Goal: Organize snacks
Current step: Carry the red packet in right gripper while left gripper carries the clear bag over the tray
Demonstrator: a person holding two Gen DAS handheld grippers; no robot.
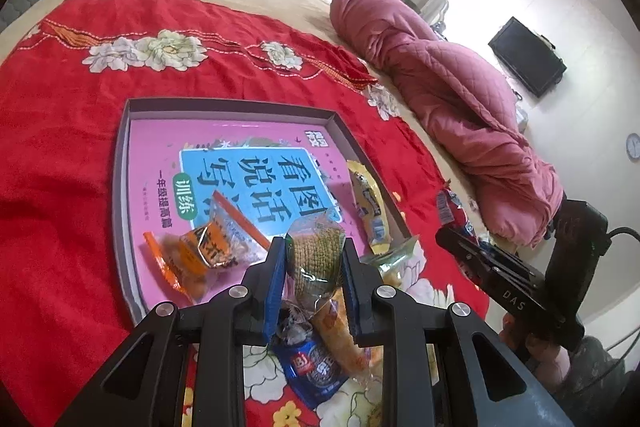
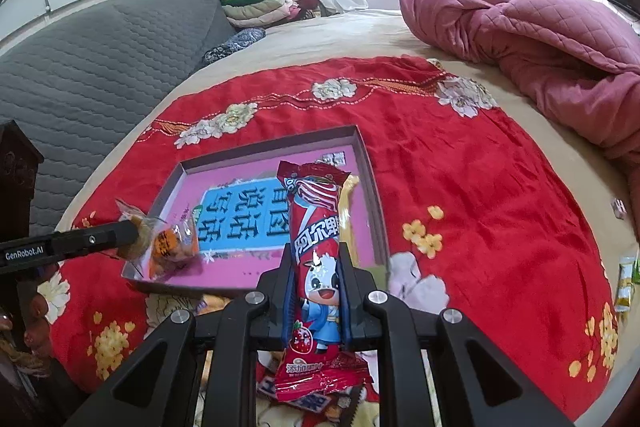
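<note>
A shallow grey tray (image 1: 120, 163) with a pink book inside lies on the red flowered cloth. In it lie orange snack packs (image 1: 200, 247) and a yellow pack (image 1: 370, 207). My left gripper (image 1: 314, 259) is shut on a clear pack of green-yellow biscuit (image 1: 316, 255), held over the tray's near edge. My right gripper (image 2: 316, 267) is shut on a long red strawberry snack pack (image 2: 316, 255), held upright in front of the tray (image 2: 366, 163). The left gripper (image 2: 128, 233) shows at the left of the right wrist view; the right gripper's black body (image 1: 504, 279) shows at the right of the left wrist view.
Loose snacks lie on the cloth near me: a blue pack (image 1: 316, 371), an orange-yellow pack (image 1: 340, 331) and red-blue packs (image 1: 452, 211). A yellow-green pack (image 2: 626, 279) lies at the bed's right edge. A pink quilt (image 2: 540, 39) is bunched at the back right.
</note>
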